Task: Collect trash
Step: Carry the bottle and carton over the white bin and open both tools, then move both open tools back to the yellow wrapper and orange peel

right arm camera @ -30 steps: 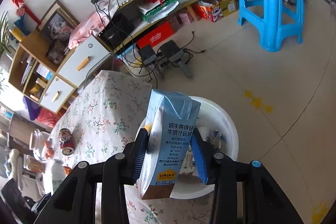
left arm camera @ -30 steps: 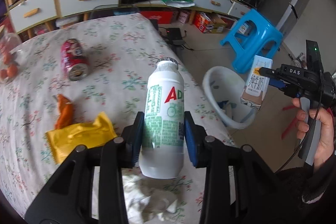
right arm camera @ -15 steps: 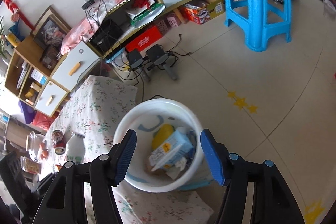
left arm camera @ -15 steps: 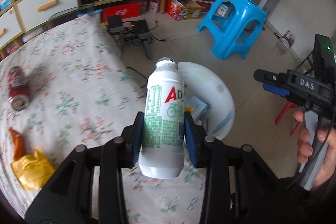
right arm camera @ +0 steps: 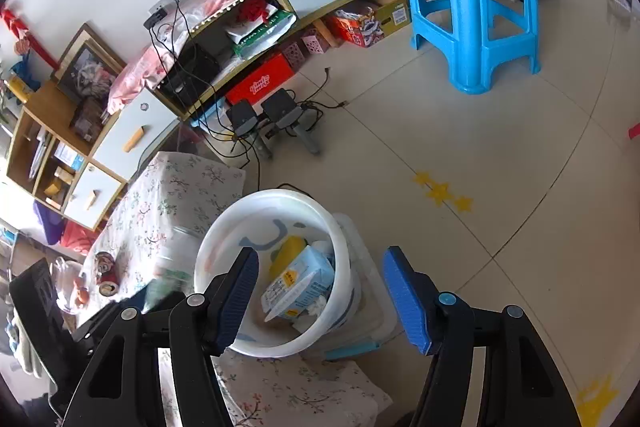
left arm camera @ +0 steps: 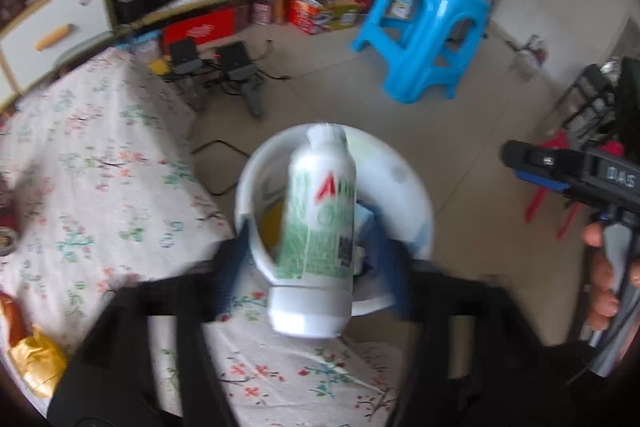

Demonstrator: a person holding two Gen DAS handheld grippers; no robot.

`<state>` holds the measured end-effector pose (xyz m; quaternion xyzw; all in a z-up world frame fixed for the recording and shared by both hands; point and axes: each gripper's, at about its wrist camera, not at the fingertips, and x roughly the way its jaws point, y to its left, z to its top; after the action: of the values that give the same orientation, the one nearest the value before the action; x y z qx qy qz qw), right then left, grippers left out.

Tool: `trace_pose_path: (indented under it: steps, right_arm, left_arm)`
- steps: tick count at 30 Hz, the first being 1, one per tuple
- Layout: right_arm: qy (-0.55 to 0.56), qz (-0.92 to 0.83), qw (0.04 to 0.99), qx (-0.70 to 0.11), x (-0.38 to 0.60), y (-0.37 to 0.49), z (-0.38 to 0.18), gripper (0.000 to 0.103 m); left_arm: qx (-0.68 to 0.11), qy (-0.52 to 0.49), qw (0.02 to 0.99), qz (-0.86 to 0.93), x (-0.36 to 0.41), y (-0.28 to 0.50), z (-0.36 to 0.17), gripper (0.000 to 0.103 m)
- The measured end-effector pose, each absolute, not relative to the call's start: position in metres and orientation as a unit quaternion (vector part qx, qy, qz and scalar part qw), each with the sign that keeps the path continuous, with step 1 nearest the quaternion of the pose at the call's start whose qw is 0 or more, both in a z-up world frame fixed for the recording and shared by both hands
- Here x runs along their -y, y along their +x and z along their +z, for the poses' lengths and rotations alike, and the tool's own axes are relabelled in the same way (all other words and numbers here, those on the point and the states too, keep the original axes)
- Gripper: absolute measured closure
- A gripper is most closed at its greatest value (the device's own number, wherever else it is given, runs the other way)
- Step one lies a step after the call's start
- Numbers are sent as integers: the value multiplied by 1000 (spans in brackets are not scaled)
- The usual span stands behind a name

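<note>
Left gripper (left arm camera: 312, 259) of mine has its jaws spread, the white plastic bottle (left arm camera: 316, 239) with green label, red "A" legible, loose between them over the white round bin (left arm camera: 416, 203); my right gripper (right arm camera: 320, 295) gapes empty above the pale blue carton (right arm camera: 300, 287) inside; a red can (right arm camera: 105, 275) and yellow wrapper (left arm camera: 36, 359) remain on the floral-clothed table (left arm camera: 100, 167)'s far side.

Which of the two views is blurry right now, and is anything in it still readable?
Left wrist view: motion-smeared; the white bottle and the left gripper streak, label only partly legible, bucket rim soft. Right wrist view: sharp, even daylight, strong fisheye bending; the milk carton in the bucket reads clearly between the open right gripper.
</note>
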<state>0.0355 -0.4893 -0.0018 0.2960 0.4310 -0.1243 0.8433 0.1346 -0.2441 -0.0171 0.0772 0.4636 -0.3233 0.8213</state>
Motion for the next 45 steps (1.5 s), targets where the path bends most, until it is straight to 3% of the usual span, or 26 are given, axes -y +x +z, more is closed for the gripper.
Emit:
trace_pose_path:
  steps: [15,18,27,45]
  right_arm:
    - [271,-112,852,-434,465,43,4,34]
    - [260,-105,855,-437,456,47,5,34]
    - [219,-83,861,-452,413,61,6,31]
    - [149,1,860,-488,281,108,-5,28]
  left_arm:
    - [-458,73,834,-297,193,127,5,14]
    - [-451,74,843,-285,171,124,12,8]
    - [-443,55,861,-244,95,114,24,7]
    - [-489,-35,863,-119,-56,118,-13,7]
